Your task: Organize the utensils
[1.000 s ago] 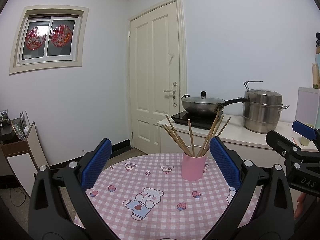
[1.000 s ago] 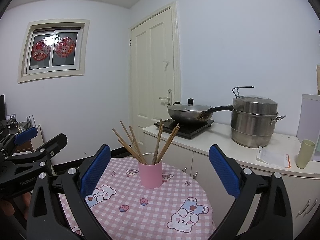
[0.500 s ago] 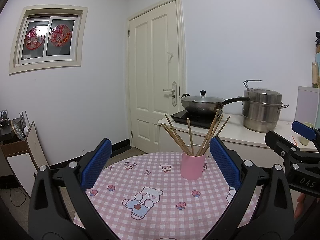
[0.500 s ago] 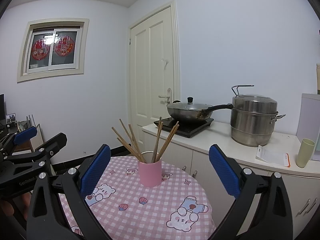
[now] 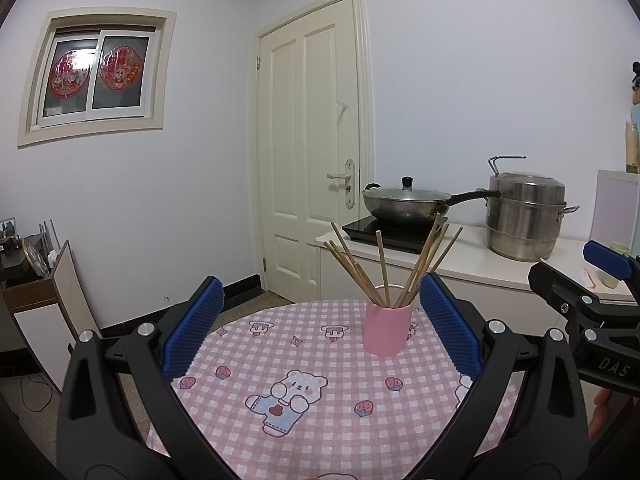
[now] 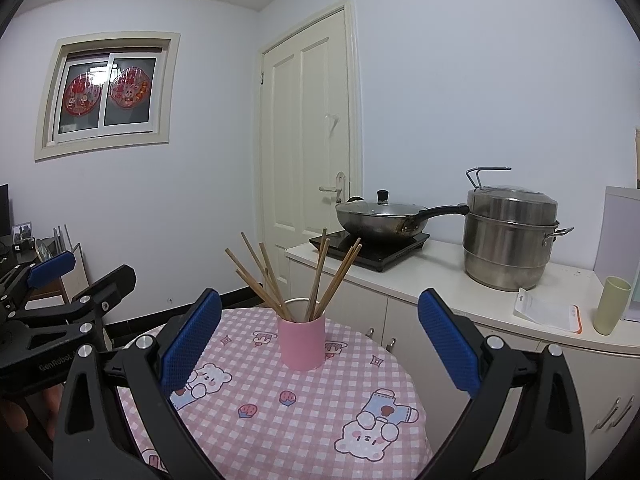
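Note:
A pink cup (image 5: 386, 330) stands upright on the round table's pink checked cloth (image 5: 312, 364), holding several wooden chopsticks (image 5: 382, 266) that fan out. The cup also shows in the right wrist view (image 6: 301, 342), with the chopsticks (image 6: 280, 276). My left gripper (image 5: 320, 320) is open and empty, held above the table's near side, the cup just inside its right finger. My right gripper (image 6: 318, 338) is open and empty, with the cup between its fingers but farther off. Each gripper shows at the edge of the other's view.
A white counter (image 6: 440, 276) stands behind the table with a lidded wok (image 6: 380, 216) on a black hob, a steel steamer pot (image 6: 510, 240), a green cup (image 6: 611, 300) and a white packet. A door is behind; a low cabinet (image 5: 36, 304) stands left.
Both views have shifted slightly, so the cup sits a little lower and nearer in the frames. Both grippers stay open and empty.

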Tool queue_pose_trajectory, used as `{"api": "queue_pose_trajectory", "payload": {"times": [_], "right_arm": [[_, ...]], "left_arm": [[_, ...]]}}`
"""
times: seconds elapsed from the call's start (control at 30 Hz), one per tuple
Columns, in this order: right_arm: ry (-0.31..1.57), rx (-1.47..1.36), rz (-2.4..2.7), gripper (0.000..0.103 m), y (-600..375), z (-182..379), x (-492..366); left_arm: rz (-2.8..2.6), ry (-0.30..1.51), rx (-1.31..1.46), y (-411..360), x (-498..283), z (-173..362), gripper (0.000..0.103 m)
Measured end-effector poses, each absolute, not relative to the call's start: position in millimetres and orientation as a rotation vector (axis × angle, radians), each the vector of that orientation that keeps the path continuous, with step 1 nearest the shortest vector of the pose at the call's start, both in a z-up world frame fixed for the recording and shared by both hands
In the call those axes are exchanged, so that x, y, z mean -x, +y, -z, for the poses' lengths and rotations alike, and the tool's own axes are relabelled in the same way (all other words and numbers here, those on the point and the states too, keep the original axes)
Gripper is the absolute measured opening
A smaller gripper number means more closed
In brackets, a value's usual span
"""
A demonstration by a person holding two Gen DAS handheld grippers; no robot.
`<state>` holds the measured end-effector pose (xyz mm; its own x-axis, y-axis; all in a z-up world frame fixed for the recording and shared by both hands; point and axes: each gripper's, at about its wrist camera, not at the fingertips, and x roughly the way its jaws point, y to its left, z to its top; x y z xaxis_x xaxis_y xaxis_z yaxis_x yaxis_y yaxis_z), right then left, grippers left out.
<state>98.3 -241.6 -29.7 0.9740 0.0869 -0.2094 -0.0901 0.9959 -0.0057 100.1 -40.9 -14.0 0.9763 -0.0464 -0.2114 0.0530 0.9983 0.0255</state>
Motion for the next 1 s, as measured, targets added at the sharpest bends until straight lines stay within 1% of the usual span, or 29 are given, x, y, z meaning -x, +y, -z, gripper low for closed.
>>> {"api": "queue_pose_trajectory", "payload": {"times": [0.53, 1.0], "right_arm": [[0.225, 0.015, -0.086, 0.095, -244, 36, -105], [0.271, 0.014, -0.058, 0.095, -247, 51, -127]], "left_arm": [[0.049, 0.224, -0.025, -39, -104, 21, 0.097], [0.060, 0.273, -0.030, -43, -127, 36, 0.097]]}}
